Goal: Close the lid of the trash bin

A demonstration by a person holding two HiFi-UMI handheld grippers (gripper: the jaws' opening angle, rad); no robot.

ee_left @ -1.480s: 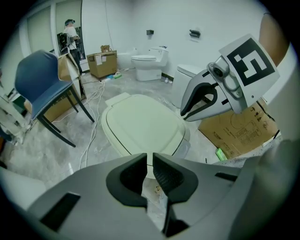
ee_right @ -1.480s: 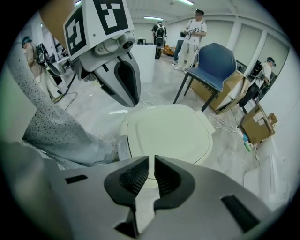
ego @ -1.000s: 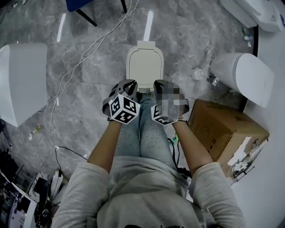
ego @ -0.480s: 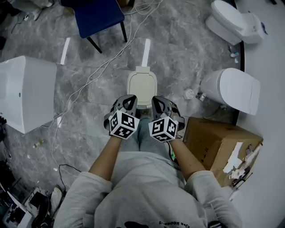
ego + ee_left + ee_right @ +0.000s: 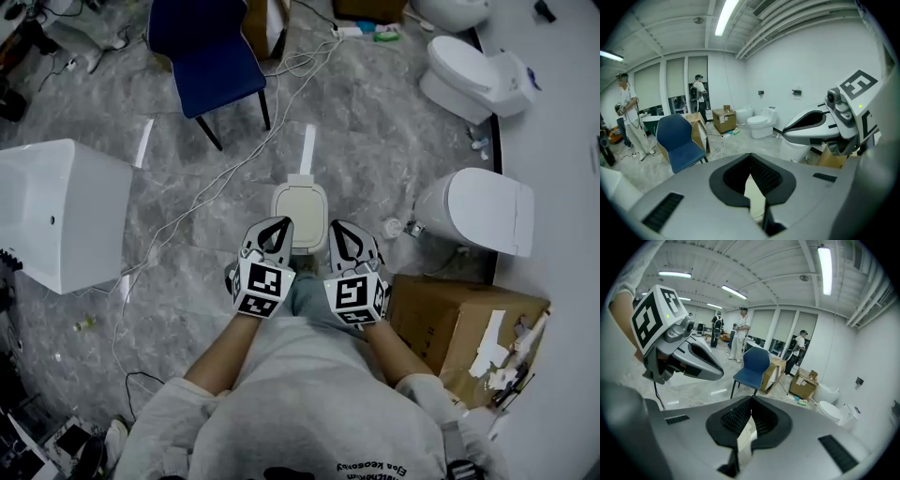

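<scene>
As the person straightens, the left claw (image 5: 280, 224) and right claw (image 5: 337, 226) lift away pinched shut and empty, leaving the trash bin (image 5: 302, 181) mid-frame with its lid (image 5: 300, 211) down, so the job looks finished.

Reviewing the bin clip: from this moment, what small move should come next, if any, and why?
Probably none toward the bin. In the head view the lid already looks flat and closed. The left gripper and right gripper are both shut with nothing between the jaws, and neither touches the lid. I would hold both clear of it and end the task here.
</scene>
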